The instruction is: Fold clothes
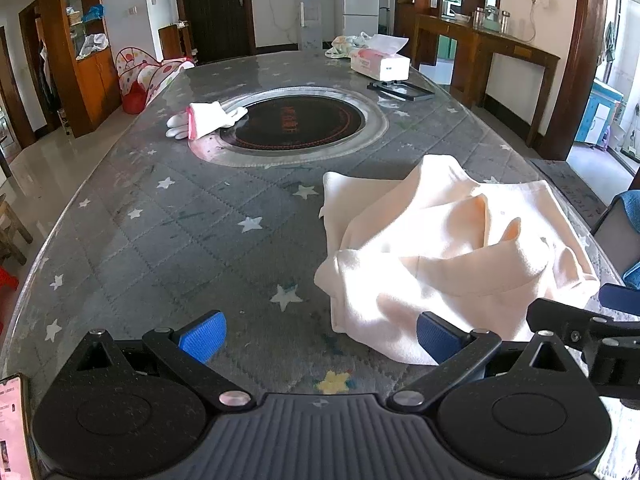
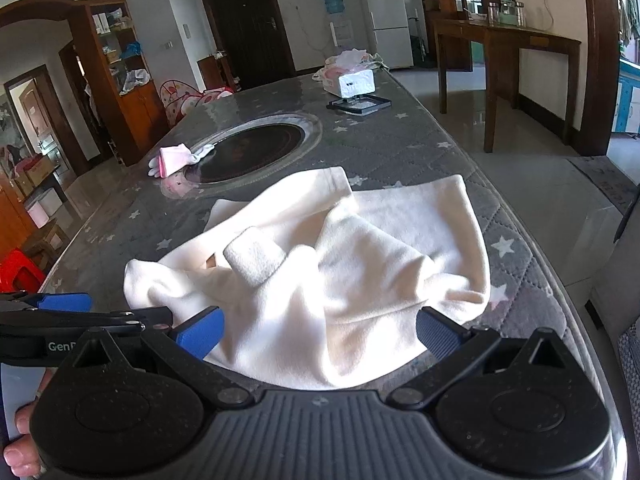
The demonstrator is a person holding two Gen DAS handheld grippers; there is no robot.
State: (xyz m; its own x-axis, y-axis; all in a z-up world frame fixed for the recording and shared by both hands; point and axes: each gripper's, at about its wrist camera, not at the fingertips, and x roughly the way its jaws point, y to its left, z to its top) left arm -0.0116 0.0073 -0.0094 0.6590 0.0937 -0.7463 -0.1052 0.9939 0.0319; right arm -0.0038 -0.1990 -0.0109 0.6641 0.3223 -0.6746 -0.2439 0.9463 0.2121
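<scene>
The left gripper [image 1: 320, 338] is hanging with fingers spread wide over the star-patterned table cover [image 1: 180, 232]; the crumpled cream garment [image 1: 440, 248] is lying ahead to its right. The right gripper [image 2: 318, 332], also spread apart, is straddling the garment's near edge. Farther ahead are sitting white gloves [image 1: 204, 120], a round cooktop [image 1: 298, 124] and a tissue box [image 1: 380, 64].

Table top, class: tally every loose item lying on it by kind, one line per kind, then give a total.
Cream garment: 1
White gloves with pink cuffs: 1 pair, counted as 1
Tissue box: 1
Black-framed flat tray: 1
Bundle of cloth behind the tissue box: 1
Total: 5
</scene>
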